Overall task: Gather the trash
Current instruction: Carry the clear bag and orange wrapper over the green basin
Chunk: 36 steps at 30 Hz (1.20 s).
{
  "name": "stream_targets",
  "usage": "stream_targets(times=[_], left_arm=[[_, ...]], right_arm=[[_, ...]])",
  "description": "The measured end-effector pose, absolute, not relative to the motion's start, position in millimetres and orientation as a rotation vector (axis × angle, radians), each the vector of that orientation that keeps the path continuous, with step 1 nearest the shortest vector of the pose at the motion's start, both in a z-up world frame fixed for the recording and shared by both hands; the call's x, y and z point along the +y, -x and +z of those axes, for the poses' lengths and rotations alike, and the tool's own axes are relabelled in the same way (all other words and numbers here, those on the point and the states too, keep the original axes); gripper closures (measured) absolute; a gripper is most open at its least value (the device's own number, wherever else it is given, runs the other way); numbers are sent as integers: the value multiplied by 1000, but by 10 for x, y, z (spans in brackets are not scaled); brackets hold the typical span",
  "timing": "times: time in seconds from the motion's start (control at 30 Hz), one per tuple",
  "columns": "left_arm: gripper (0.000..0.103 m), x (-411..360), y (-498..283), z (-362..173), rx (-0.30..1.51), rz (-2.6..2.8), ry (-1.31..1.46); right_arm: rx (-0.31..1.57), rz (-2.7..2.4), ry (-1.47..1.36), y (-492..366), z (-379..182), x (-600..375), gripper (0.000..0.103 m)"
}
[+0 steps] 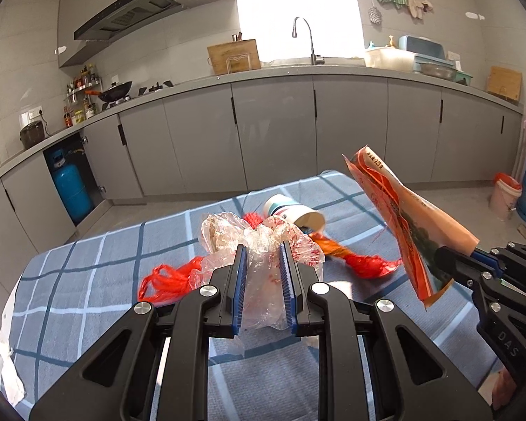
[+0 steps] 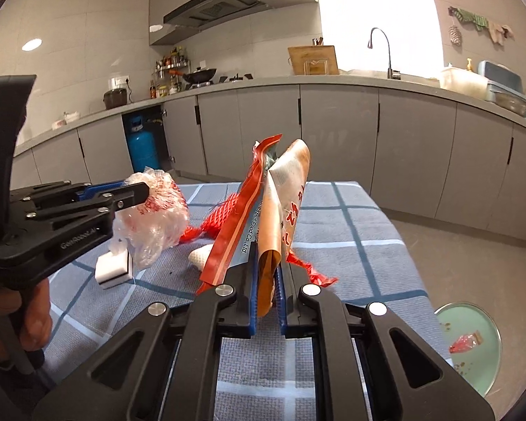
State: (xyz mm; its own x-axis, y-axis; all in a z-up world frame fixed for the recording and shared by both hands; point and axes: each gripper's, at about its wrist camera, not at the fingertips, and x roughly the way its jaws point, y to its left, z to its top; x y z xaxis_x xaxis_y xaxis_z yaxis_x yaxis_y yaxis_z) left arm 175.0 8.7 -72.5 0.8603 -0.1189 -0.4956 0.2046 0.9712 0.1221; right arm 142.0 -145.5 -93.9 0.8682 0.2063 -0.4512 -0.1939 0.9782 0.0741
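Between the left gripper (image 1: 263,256)'s blue pads sits a crumpled clear bag (image 1: 259,242), pinched in a loose wad and held just above the checked cloth (image 1: 87,280). Only thin film is caught, so a fold could slide out, or the hanging part could snag the red bag (image 1: 168,279) lying beside it and drag that along. To the right, the right gripper (image 2: 267,273) is pressed together on the lower edge of an orange snack wrapper (image 2: 287,196), which stands up stiffly off the table. With only its edge in the grip, the wrapper may swing or twist free on a quick move, and a red strip (image 2: 235,224) of it hangs loose toward the red netting (image 2: 221,215) below. More trash remains on the cloth: a tipped paper cup (image 1: 294,212), the netting, and a white block (image 2: 114,268). Down on the floor at the right a green bin (image 2: 487,351) already holds a scrap; it sits low and off to the side, so a light piece let go too high could drift past its rim.
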Motion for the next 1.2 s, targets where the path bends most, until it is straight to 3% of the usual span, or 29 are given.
stream_targets(times=[1.2], left_arm=[[83,-1579,-1853,-842,519,-461,-318]], right_arm=[[474,-106,-174,-1226,-1099,-2918,93]])
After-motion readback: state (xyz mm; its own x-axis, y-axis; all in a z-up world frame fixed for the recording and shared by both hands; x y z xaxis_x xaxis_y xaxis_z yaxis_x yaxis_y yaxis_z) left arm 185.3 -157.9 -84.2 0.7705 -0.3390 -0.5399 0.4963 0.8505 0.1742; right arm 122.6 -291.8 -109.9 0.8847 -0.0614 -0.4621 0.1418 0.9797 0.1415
